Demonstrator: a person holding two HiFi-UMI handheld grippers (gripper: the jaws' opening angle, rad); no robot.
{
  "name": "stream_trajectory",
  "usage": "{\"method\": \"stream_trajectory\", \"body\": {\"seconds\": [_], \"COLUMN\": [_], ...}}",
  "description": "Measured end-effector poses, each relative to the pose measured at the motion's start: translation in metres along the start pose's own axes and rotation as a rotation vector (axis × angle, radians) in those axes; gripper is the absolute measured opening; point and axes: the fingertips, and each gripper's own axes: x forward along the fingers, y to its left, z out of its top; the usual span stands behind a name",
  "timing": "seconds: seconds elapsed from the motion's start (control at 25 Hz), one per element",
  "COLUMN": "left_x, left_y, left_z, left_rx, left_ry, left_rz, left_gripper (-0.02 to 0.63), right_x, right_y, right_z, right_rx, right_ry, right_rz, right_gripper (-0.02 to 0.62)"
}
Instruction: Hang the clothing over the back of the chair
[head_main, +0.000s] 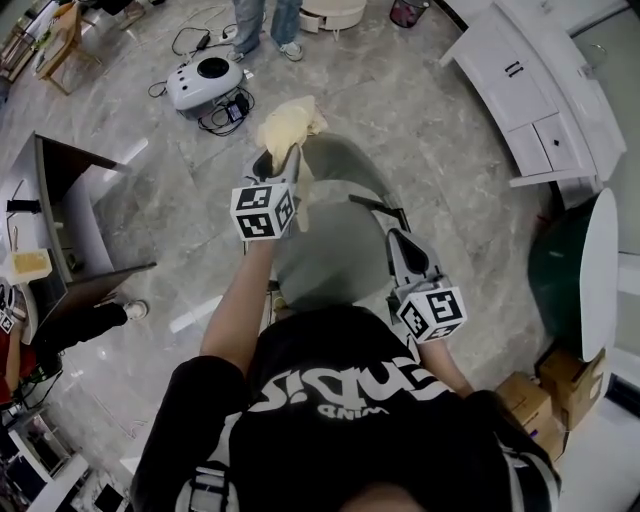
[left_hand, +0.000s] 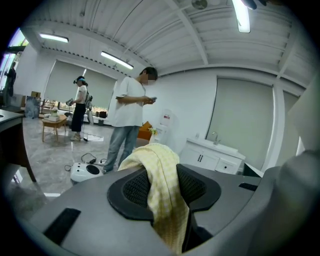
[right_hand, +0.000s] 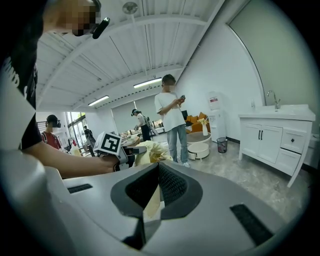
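A pale yellow checked cloth (head_main: 290, 122) is bunched at the tip of my left gripper (head_main: 280, 155), which is raised over the far side of the grey chair (head_main: 335, 262). In the left gripper view the cloth (left_hand: 161, 172) drapes over and down between the jaws of that gripper (left_hand: 165, 187), which is shut on it. My right gripper (head_main: 398, 238) hovers over the chair's right side by a black armrest. Its jaws (right_hand: 156, 175) stand nearly together, with a pale yellow strip (right_hand: 149, 198) between them. The cloth bundle (right_hand: 150, 152) shows beyond them.
A white floor appliance (head_main: 205, 80) with cables lies beyond the chair, and a person (head_main: 265, 25) stands behind it. White cabinets (head_main: 530, 90) run along the right. A dark desk (head_main: 70, 200) is at the left, and cardboard boxes (head_main: 545, 395) at the lower right.
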Motion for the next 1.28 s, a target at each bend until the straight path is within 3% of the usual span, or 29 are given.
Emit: {"method": "stream_trajectory", "body": {"seconds": [0.28,0.56,0.88,1.28], "left_x": [0.026,0.031,0.023,-0.015], "left_y": [0.020,0.018,0.011,0.006], "left_z": [-0.051,-0.064,-0.076,-0.084], "left_rx": [-0.051,-0.044,-0.040,-0.044], "left_ry": [0.105,0.082,0.116,0.131], "left_rz": [0.060,0.058,0.044,0.035], "left_gripper": [0.160,0.161,0.198,0.206], "right_x": [0.006,0.007,0.006,0.003], "right_y": [-0.003,-0.007,-0.003,0.016], "right_z": [-0.002,-0.006,-0.008,-0.009], "right_rx": [-0.002,0.003,0.008,0.002], "right_ry": [0.017,0.028,0.026,0.011], "right_rz": [0.008,0.009,0.017,0.041], "right_gripper": [0.015,0.014,0.014,0.014]}}
